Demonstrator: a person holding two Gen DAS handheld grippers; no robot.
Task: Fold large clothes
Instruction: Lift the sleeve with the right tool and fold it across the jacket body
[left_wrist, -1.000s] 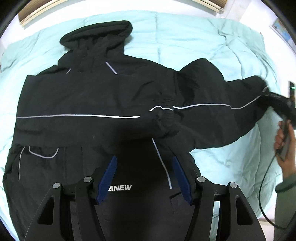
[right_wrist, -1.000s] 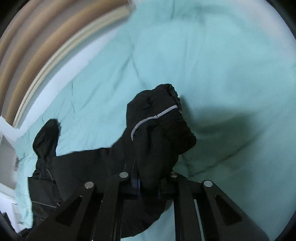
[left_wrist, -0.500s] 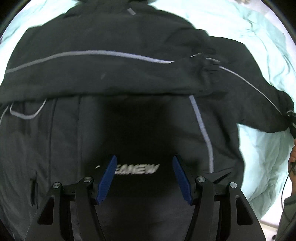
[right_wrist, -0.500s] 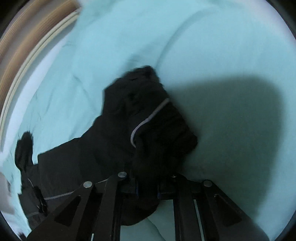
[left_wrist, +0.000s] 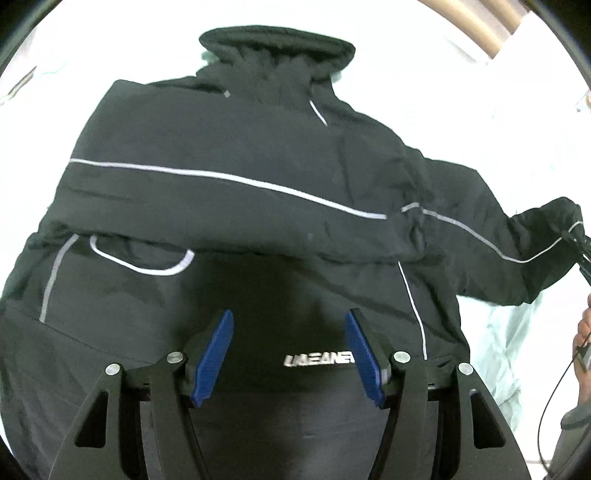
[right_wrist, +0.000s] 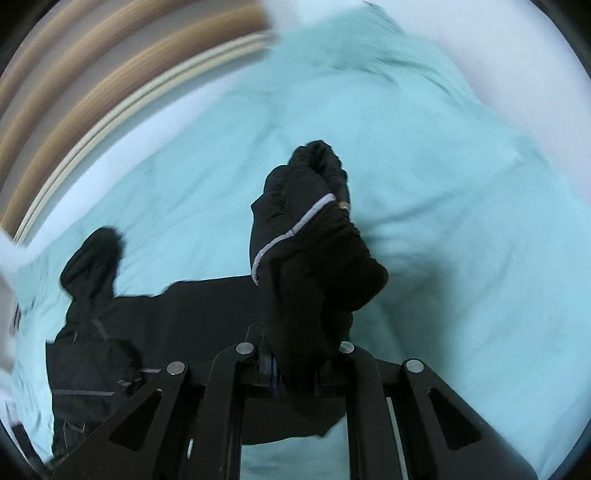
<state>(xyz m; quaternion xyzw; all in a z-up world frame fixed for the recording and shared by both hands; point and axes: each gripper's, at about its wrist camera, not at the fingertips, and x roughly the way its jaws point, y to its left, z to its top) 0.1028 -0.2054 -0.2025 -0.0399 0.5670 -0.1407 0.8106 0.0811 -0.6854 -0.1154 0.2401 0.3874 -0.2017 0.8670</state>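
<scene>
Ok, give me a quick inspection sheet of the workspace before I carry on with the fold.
Surface: light teal duvet on a bed, rumpled.
Job's things: black jacket spread flat, hood away from the left camera, one sleeve folded across the chest; the other sleeve's cuff is lifted.
Clutter: nothing seen.
Grippers: left gripper over the jacket's lower part, jaws open, nothing between them; right gripper jaws shut on the cuff.
Cables: thin black cable hanging below the person's hand at the right edge.
Surroundings: wooden headboard beyond the duvet, white wall; blurred.
</scene>
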